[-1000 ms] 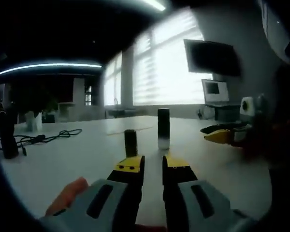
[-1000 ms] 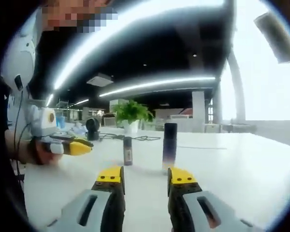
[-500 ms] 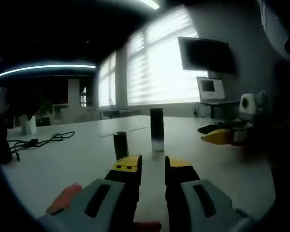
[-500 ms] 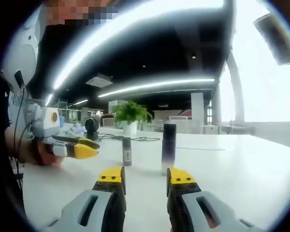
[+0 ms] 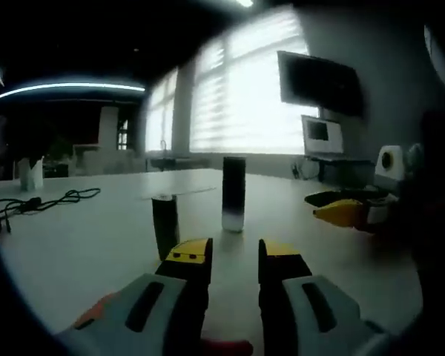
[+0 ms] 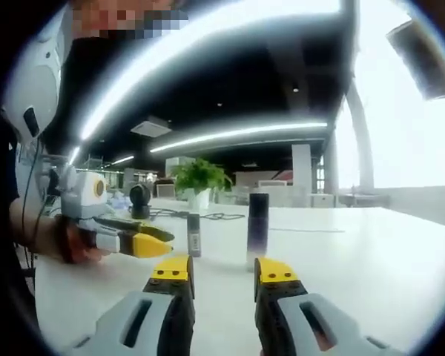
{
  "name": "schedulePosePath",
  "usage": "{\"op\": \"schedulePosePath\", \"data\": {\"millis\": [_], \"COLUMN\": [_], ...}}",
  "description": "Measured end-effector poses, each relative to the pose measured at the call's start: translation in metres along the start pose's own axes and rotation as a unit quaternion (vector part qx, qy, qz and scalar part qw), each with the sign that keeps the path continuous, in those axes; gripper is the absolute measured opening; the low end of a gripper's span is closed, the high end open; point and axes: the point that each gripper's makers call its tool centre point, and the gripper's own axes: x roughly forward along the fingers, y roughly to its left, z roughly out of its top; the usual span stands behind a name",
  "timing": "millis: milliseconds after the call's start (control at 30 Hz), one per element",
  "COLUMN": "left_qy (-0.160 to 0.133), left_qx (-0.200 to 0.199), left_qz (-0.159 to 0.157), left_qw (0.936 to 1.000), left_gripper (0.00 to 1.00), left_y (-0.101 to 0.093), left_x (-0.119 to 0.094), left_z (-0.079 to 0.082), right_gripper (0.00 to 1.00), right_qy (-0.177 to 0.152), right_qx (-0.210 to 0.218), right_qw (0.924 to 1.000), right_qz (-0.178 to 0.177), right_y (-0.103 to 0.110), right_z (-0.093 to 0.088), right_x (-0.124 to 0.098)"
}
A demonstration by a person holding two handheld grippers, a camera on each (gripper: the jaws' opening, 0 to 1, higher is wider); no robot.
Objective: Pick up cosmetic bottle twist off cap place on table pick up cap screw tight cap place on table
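A tall dark cosmetic bottle (image 5: pixel 233 194) with a pale base stands upright on the white table (image 5: pixel 89 252). A shorter dark cylinder (image 5: pixel 165 226) stands just left of it and nearer to me. My left gripper (image 5: pixel 234 256) is open, low over the table, its left fingertip just below the short cylinder. The right gripper (image 5: pixel 341 212) comes in from the right. In the right gripper view the bottle (image 6: pixel 257 220) and the short cylinder (image 6: pixel 194 234) stand ahead of my open right gripper (image 6: pixel 222 268). The left gripper (image 6: pixel 144 243) points at the short cylinder from the left.
A black cable (image 5: pixel 41 202) lies on the table's far left. A dark wall screen (image 5: pixel 319 80) and a small monitor (image 5: pixel 322 133) stand by bright windows. A potted plant (image 6: pixel 200 178) and a round black device (image 6: pixel 139 194) sit at the table's far side.
My left gripper has moved forward, so the bottle and short cylinder stand closer and larger. In the right gripper view the left gripper has advanced toward the short cylinder. The right gripper held still.
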Motion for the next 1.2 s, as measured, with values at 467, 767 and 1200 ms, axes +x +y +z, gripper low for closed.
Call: {"op": "schedulePosePath", "data": {"millis": [467,767,1200], "left_qy": [-0.041,-0.009,-0.012], "left_qx": [-0.094,-0.014,-0.019], "left_qz": [-0.028,-0.012,0.001], "left_qw": [0.9944,0.9998,0.9997], "left_gripper": [0.14,0.17,0.2], "left_y": [-0.014,-0.019,-0.012], "left_x": [0.032,0.05,0.082], "left_z": [0.019,0.009,0.01], "right_gripper": [0.25,0.25,0.24], "right_qy": [-0.002,-0.003,-0.025], "right_qx": [0.001,0.0,0.023], "right_qw": [1.0,1.0,0.9993], "right_qz": [-0.006,-0.007,-0.014], "right_y": [-0.004,-0.005,-0.013], "right_z": [0.0,0.001,0.009], "right_x": [0.0,0.0,-0.005]}}
